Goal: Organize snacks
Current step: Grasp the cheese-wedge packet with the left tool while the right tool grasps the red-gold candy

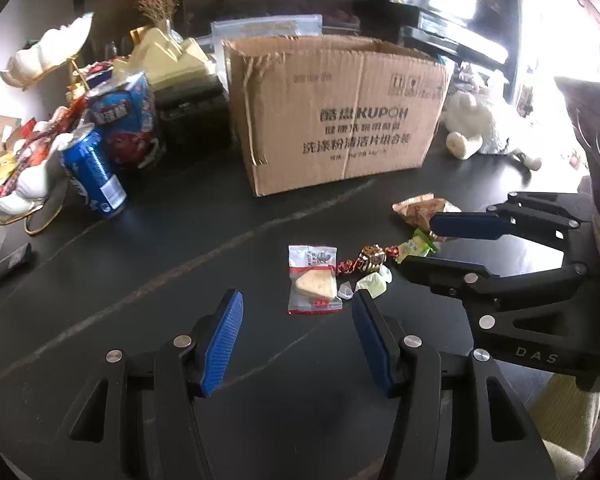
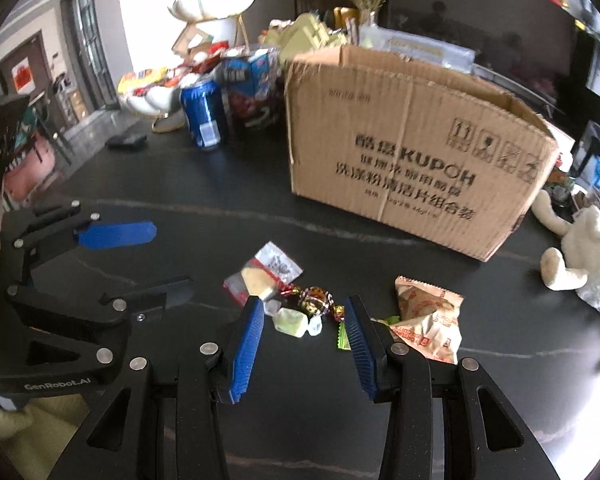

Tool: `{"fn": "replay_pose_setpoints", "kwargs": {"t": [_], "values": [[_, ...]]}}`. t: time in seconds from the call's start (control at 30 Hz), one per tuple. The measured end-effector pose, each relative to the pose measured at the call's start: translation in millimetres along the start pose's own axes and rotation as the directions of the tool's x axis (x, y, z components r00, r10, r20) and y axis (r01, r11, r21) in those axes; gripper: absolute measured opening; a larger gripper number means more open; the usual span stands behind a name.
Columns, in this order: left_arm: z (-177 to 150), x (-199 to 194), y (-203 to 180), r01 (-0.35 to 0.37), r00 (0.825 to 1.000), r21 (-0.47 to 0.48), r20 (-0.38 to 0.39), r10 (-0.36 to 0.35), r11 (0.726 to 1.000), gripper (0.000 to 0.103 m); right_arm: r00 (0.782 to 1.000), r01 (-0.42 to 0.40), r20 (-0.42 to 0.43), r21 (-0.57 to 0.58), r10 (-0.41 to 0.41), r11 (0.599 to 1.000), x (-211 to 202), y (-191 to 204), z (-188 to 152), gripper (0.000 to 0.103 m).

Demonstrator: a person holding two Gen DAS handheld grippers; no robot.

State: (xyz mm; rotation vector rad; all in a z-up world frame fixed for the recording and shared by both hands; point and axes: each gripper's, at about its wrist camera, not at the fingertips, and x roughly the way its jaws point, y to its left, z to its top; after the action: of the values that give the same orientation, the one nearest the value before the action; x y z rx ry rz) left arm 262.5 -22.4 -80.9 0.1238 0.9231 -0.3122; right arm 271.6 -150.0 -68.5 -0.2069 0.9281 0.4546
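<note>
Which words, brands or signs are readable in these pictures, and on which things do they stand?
"KUPOH": cardboard box, front face.
Chinese lines and handling symbols on the box: too blurred to quote.
"DAS": right gripper body.
"GenRobot.AI": left gripper body.
Snack packets, blue can: print unreadable.

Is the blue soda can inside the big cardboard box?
No, the blue can stands on the black table, outside and beside the cardboard box.

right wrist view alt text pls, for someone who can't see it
The right tool, open, hangs over a cluster of small wrapped snacks on a dark table: a pale green candy, a gold-foil candy and a clear cheese packet. An orange snack bag lies to the right, a KUPOH cardboard box behind, and the open left tool at left.
</note>
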Motion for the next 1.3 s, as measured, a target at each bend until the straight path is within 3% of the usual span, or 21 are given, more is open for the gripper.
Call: {"fn": "replay_pose_setpoints", "kwargs": {"t": [0.43,0.83,1.3], "values": [[6,40,2,0.056,0.997,0.017,-0.061,-0.054,0.998,0.055,0.995,-0.034,-0.091,-0.084,0.026,0.996,41,-5,6,0.043],[10,60,0,0.086,0.993,0.035,-0.084,-0.082,0.996,0.054,0.991,-0.068,-0.12,-0.072,0.059,0.995,63,-14,8,0.042],[14,78,-3,0.096,0.99,0.001,-0.107,-0.095,0.995,0.051,0.988,-0.094,-0.121,-0.011,0.092,0.995,71,-26,6,0.027]]}}
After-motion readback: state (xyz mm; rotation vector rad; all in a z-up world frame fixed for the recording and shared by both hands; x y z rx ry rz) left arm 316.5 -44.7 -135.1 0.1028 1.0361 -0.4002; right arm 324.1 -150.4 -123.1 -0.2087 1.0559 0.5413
